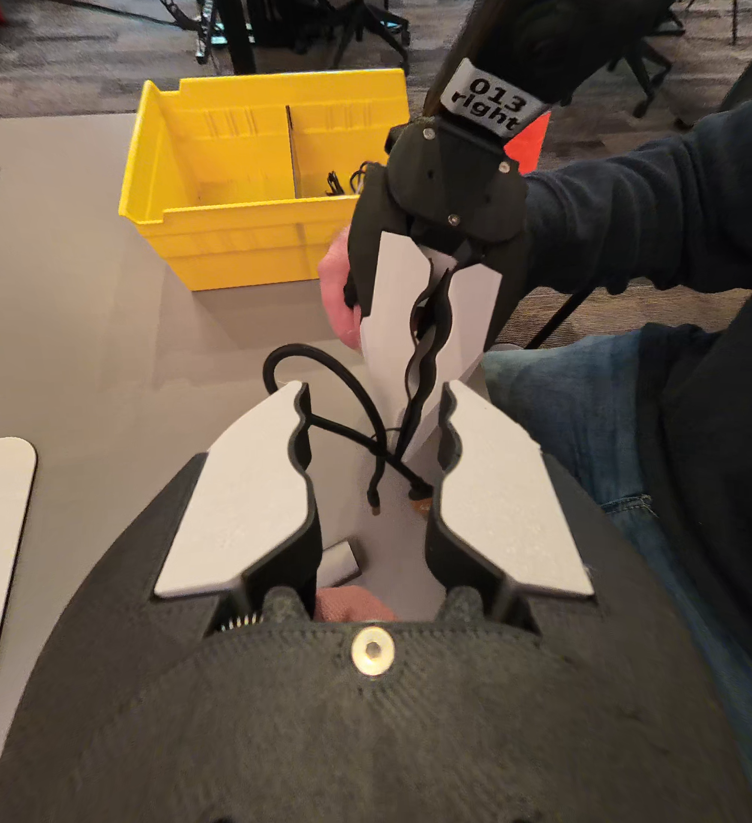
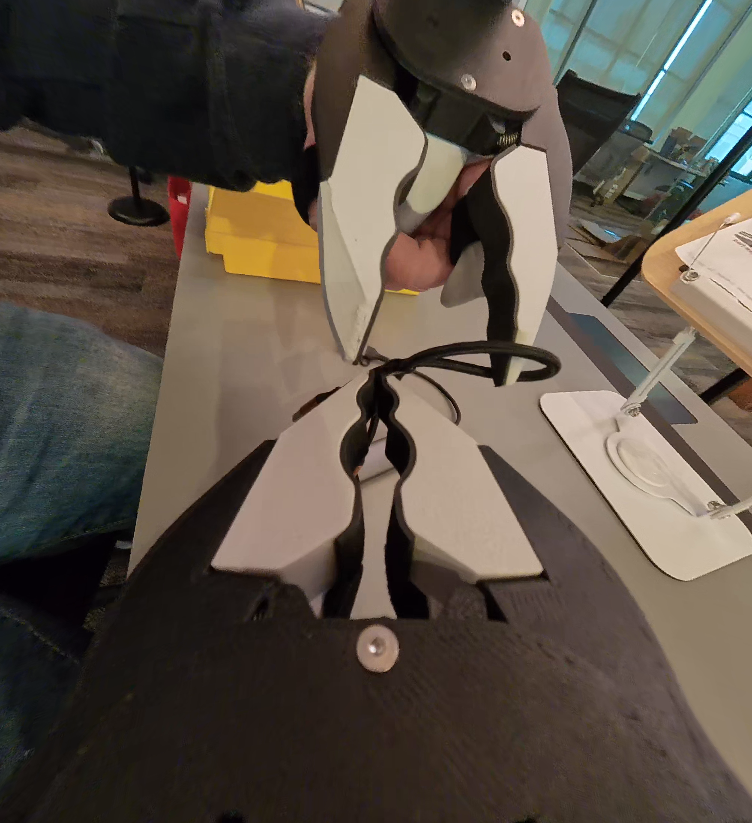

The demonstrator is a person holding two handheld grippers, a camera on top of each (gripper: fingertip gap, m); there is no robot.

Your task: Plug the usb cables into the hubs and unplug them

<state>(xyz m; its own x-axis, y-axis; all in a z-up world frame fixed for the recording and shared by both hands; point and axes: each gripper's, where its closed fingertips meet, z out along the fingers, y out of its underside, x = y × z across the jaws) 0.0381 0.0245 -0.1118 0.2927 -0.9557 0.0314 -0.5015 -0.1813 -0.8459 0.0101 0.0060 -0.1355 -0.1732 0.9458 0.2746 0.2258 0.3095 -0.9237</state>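
Cables: your black usb cables [image 1: 365,401] are hanging in a bundle above the grey surface [image 1: 75,311], looping up and trailing down, with two plug ends [image 1: 374,507] dangling just over the surface.
Right claw: your right claw [image 2: 376,378] is pressing its fingers together on the bundle, pinching the cables at the tips.
Left claw: your left claw [image 1: 374,401] is standing spread, its fingers either side of the hanging cables; in the right wrist view one fingertip [image 2: 356,343] is sitting just beside the pinch point, and the cable loop [image 2: 521,360] is passing by the other.
Bin: a yellow bin [image 1: 231,187] is sitting farther back on the surface, and more dark cables [image 1: 347,178] are lying in its right compartment.
Stand: a white stand base [image 2: 659,512] is resting on the surface beside your claws.
Hub: you are not showing it clearly in either view.
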